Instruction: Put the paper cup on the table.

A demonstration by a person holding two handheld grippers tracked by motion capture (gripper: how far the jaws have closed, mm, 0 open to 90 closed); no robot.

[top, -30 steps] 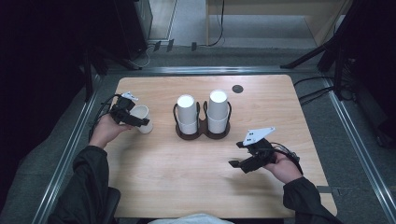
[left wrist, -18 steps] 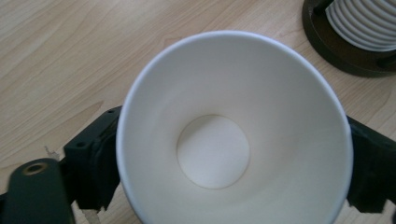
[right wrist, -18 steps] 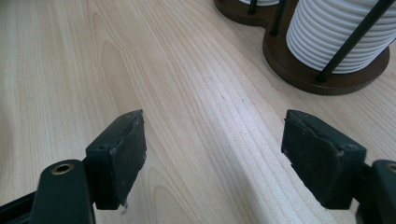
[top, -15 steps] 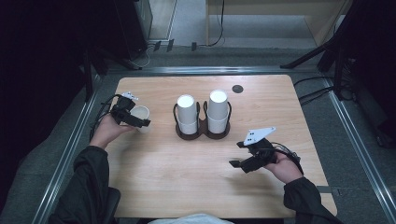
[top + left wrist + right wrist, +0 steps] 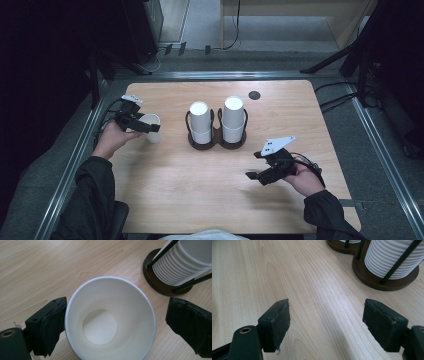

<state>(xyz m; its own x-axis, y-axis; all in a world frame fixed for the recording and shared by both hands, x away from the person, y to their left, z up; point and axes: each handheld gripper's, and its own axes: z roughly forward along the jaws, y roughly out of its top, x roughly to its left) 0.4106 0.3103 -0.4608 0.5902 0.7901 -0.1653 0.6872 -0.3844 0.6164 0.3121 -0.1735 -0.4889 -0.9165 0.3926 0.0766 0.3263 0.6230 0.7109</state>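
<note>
Nearest the person, the right hand-held gripper (image 5: pixel 262 170) hovers low over the near right of the pale wooden tabletop (image 5: pixel 200 195), its black jaws spread wide with nothing but bare wood grain between them.

Farther off at the left edge, the left hand-held gripper (image 5: pixel 145 125) has its jaws around a single white paper cup (image 5: pixel 152 128) that stands upright, mouth up, on the tabletop. Those jaws have just been opening. In the left gripper view the cup (image 5: pixel 110 320) sits between the two pads: the left pad lies against or just beside the rim, and the right pad stands clearly apart from it, so the cup is released, not gripped.

Beyond it, at the middle of the tabletop, a dark brown double cup holder with thin black wire uprights (image 5: pixel 216 142) carries two stacks of white paper cups turned mouth down (image 5: pixel 200 122). A small round black grommet (image 5: pixel 254 95) lies near the far edge.

The cup looks very light and thin-walled: likely to tip or slide at a slight knock and to dent under a hard squeeze. The rolled rim is its stiffest part, so the soundest hold would be across the upper wall just under the rim, or one jaw inside and one outside the lip, closed gently.
</note>
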